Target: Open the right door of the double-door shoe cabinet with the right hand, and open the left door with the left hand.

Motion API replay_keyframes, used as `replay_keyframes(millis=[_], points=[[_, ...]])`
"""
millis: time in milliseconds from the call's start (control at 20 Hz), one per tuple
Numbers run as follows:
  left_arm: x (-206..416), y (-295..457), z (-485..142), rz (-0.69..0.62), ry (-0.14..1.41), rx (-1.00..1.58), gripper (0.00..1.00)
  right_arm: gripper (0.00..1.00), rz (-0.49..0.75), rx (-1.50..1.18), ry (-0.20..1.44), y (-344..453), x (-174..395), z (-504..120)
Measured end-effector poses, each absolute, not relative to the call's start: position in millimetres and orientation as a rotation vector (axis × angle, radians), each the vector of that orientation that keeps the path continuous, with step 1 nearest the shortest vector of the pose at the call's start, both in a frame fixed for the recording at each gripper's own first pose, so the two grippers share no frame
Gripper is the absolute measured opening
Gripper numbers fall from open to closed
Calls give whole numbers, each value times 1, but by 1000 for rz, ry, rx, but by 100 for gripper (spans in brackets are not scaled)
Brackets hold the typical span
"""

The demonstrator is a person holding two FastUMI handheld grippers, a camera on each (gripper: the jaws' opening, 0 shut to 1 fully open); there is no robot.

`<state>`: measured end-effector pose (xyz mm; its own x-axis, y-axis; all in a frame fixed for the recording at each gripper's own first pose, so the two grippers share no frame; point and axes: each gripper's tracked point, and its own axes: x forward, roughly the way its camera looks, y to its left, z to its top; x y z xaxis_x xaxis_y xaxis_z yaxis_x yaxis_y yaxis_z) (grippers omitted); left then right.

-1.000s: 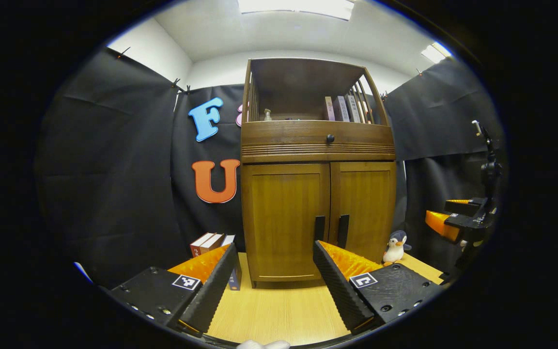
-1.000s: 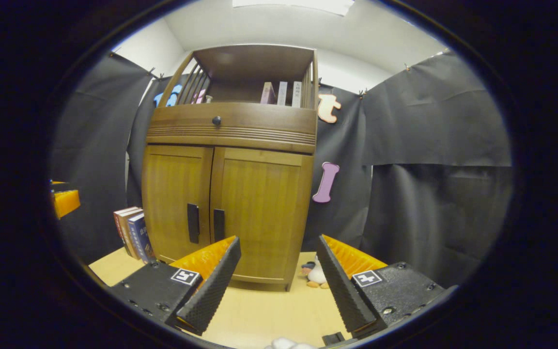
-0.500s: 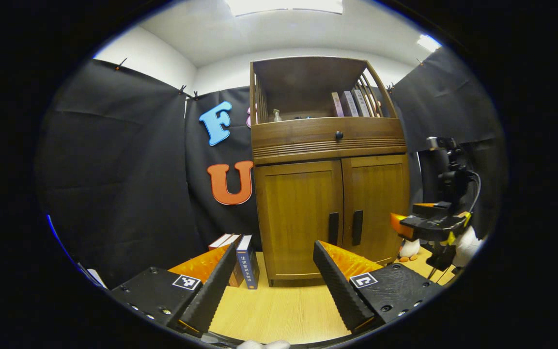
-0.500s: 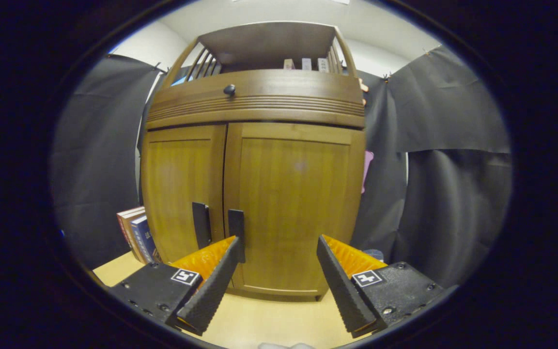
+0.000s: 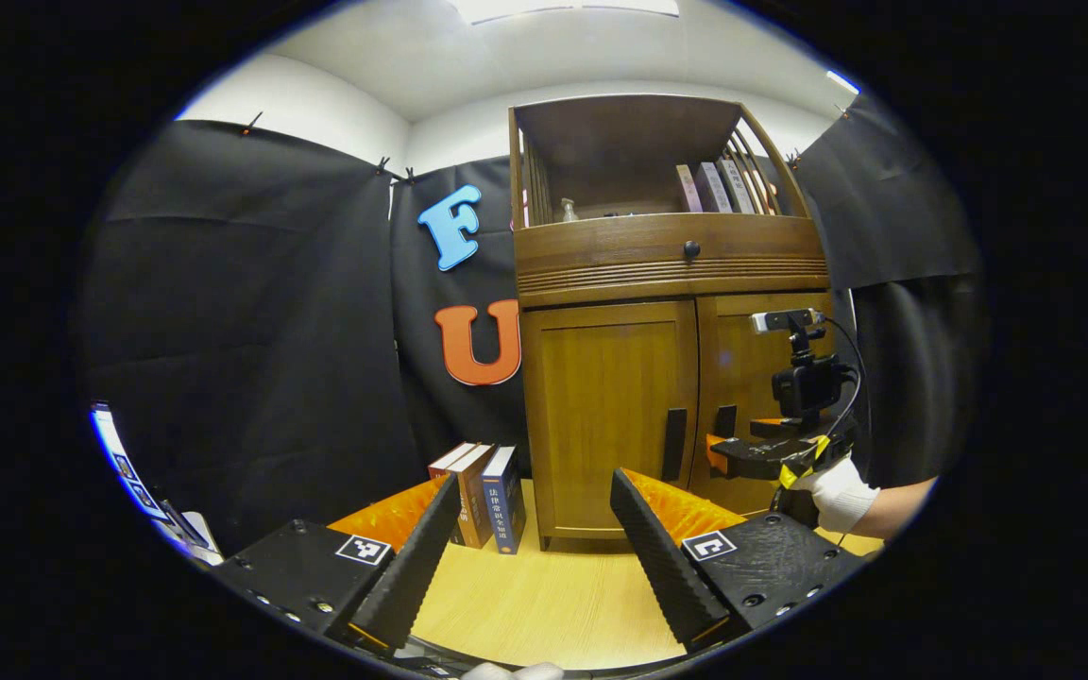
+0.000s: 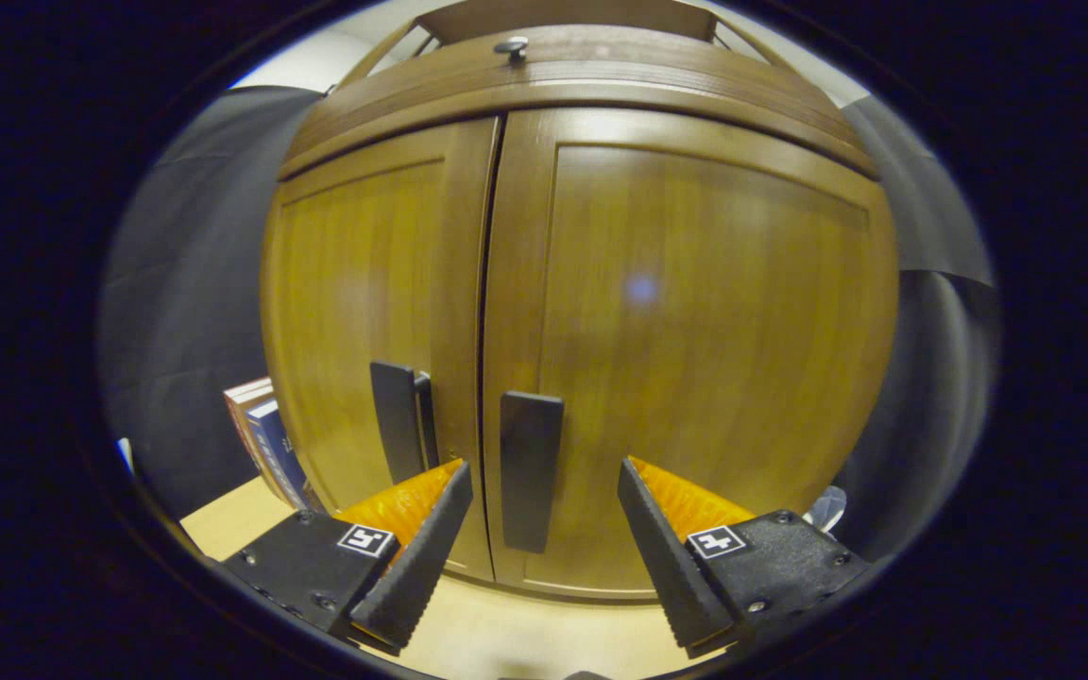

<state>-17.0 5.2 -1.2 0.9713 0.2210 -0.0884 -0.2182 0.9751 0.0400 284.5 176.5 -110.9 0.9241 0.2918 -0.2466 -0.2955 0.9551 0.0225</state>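
Cabinet (image 5: 667, 378) stands on the wooden bench (image 5: 544, 604), both doors closed. The right tongs (image 6: 540, 529) are spread wide, close in front of the right door (image 6: 695, 359), with its black handle (image 6: 530, 470) between the fingers but not gripped. The left door (image 6: 365, 321) carries its own handle (image 6: 398, 420) just beside the seam. In the left gripper view, the left tongs (image 5: 530, 543) are released too, well back from the cabinet, and a gloved hand (image 5: 837, 493) holds the right tongs at the handles. Books (image 5: 483, 496) stand at the cabinet's left side.
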Motion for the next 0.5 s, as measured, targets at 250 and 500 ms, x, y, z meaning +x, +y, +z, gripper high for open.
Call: replay_keyframes(millis=[250, 500], points=[[-25, 10, -1, 259, 100, 12, 96, 87, 298, 11, 301, 188, 301, -122], [-33, 16, -3, 268, 105, -7, 96, 37, 282, 64, 303, 195, 301, -122]])
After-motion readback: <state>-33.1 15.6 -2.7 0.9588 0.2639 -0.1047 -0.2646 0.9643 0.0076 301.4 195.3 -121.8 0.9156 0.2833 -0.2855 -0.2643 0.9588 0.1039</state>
